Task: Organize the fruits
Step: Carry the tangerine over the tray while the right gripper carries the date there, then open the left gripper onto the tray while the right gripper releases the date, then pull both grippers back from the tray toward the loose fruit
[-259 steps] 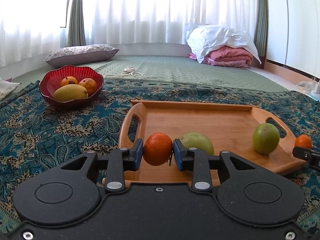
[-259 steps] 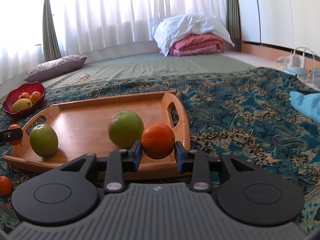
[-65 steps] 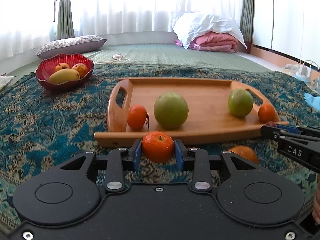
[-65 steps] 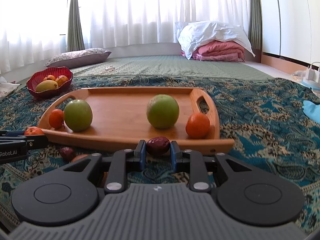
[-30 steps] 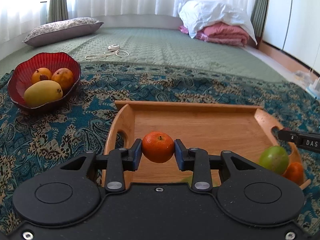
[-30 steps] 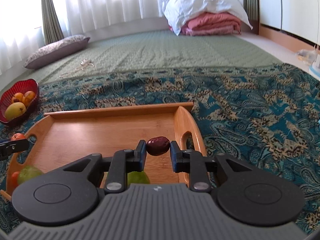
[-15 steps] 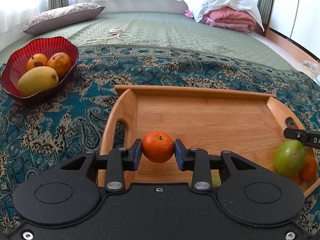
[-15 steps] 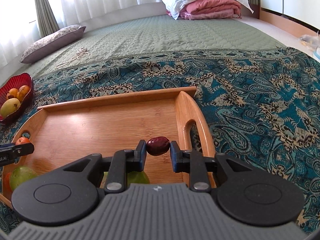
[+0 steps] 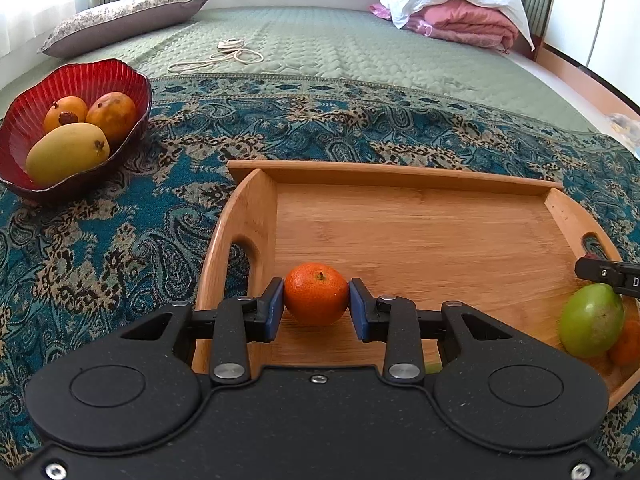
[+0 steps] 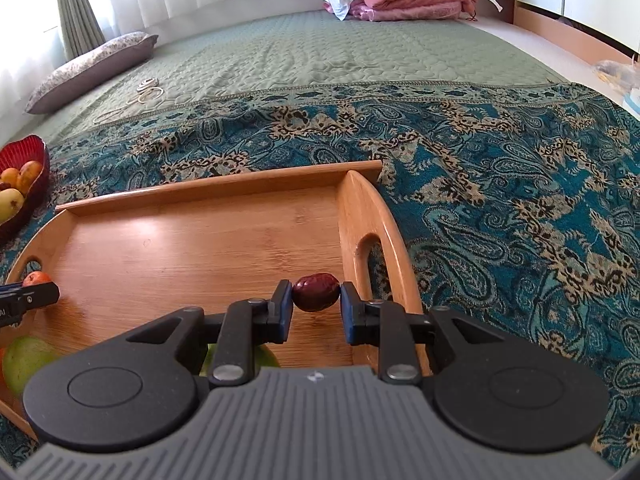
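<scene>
My left gripper (image 9: pixel 316 306) is shut on a small orange tangerine (image 9: pixel 316 299) and holds it over the near left part of the wooden tray (image 9: pixel 400 232). My right gripper (image 10: pixel 316 307) is shut on a dark red jujube (image 10: pixel 316 291) over the tray's (image 10: pixel 180 248) right side, beside its handle. A green fruit (image 9: pixel 591 320) and an orange one (image 9: pixel 626 345) lie at the tray's right end. A green fruit (image 10: pixel 24 362) also lies at the tray's left end in the right wrist view, and another (image 10: pixel 266 356) is partly hidden under my right gripper.
A red bowl (image 9: pixel 76 80) with a mango and two orange fruits stands left of the tray on the patterned blue cloth (image 9: pixel 100 240). Beyond lie a green quilted mat, a pillow (image 9: pixel 120 16), a coiled cord (image 9: pixel 232 52) and folded bedding (image 9: pixel 460 20).
Both grippers have moved forward and lower over the tray with their fruit still held. The tray looks closer and larger in both views.
</scene>
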Motion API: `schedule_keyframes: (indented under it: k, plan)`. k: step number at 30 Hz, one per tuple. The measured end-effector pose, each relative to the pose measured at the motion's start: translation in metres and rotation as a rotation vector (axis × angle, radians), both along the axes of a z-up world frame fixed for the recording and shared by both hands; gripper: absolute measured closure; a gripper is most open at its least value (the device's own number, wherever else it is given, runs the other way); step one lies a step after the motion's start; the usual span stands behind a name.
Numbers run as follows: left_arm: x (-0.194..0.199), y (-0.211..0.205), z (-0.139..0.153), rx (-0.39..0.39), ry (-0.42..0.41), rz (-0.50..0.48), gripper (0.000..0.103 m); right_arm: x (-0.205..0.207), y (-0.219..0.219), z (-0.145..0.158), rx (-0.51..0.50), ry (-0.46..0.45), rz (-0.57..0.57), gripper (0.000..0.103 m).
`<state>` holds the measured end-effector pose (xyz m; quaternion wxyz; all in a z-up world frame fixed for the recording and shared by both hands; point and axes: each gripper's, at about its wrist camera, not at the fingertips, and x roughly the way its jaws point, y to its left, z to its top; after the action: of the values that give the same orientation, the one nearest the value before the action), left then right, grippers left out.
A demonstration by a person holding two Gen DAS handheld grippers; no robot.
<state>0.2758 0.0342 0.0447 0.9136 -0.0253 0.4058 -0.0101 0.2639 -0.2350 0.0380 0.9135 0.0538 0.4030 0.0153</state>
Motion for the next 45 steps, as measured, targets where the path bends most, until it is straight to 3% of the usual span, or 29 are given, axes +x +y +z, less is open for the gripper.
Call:
schedule_keyframes:
  k: [8, 12, 14, 27, 34, 41, 45]
  plan:
    - [0.005, 0.003, -0.003, -0.008, 0.017, 0.005, 0.070, 0.003, -0.003, -0.001, 0.014, 0.011, 0.003, 0.071]
    - [0.006, 0.004, -0.003, -0.009, 0.016, 0.007, 0.070, 0.002, -0.004, -0.002, 0.030, 0.009, 0.005, 0.061]
    - [0.005, 0.003, -0.002, -0.001, 0.010, 0.008, 0.068, 0.001, -0.005, -0.001, 0.040, 0.005, 0.009, 0.061]
    - [-0.020, 0.004, 0.023, -0.021, -0.076, -0.008, 0.029, -0.027, 0.002, 0.020, 0.084, -0.092, 0.060, 0.034]
    - [-0.052, 0.001, 0.038, -0.023, -0.146, -0.034, 0.021, -0.052, 0.007, 0.034, 0.084, -0.172, 0.089, 0.020]
    - [-0.085, -0.002, 0.049, -0.054, -0.197, -0.044, 0.019, -0.080, 0.015, 0.039, 0.044, -0.245, 0.115, 0.015]
    - [-0.104, -0.005, 0.052, -0.065, -0.223, -0.052, 0.010, -0.098, 0.023, 0.040, 0.004, -0.279, 0.148, 0.014]
